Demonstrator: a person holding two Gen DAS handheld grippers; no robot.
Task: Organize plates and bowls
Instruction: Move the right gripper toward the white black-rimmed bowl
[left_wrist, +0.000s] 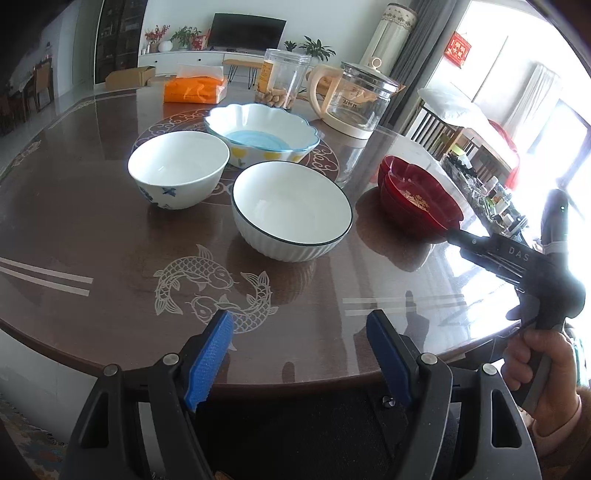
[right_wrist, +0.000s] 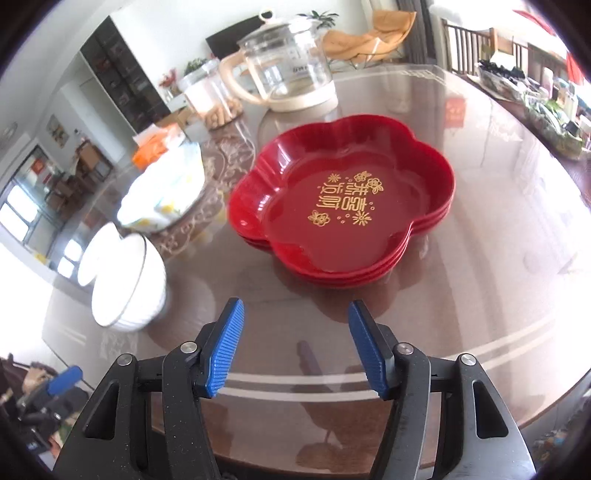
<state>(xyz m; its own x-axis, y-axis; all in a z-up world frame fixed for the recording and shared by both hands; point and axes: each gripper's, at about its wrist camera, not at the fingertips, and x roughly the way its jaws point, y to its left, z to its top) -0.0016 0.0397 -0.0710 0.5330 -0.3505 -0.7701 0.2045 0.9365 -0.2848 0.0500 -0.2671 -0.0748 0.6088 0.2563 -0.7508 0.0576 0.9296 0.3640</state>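
On the round brown tabletop (left_wrist: 110, 229), three bowls sit close together: a small white bowl with blue markings (left_wrist: 178, 168), a larger ribbed white bowl with a dark rim (left_wrist: 291, 210) just beside it, and behind both a scalloped bowl with yellow hearts (left_wrist: 262, 133). Well to the right of them is a stack of red flower-shaped plates (right_wrist: 341, 201) with gold characters on the top one. Further back stand a glass kettle (left_wrist: 360, 99), a clear jar (left_wrist: 284, 79) and an orange tissue pack (left_wrist: 195, 88).

The left hand-held gripper (left_wrist: 299, 354) hangs over the near edge of the tabletop, its blue pads spread wide with nothing between them. The right hand-held gripper (right_wrist: 295, 347) points at the red stack from just in front of it, spread apart with nothing between its pads. From the left wrist view, its tip lies at the near rim of the plates, and the person's hand (left_wrist: 543, 363) grips its handle
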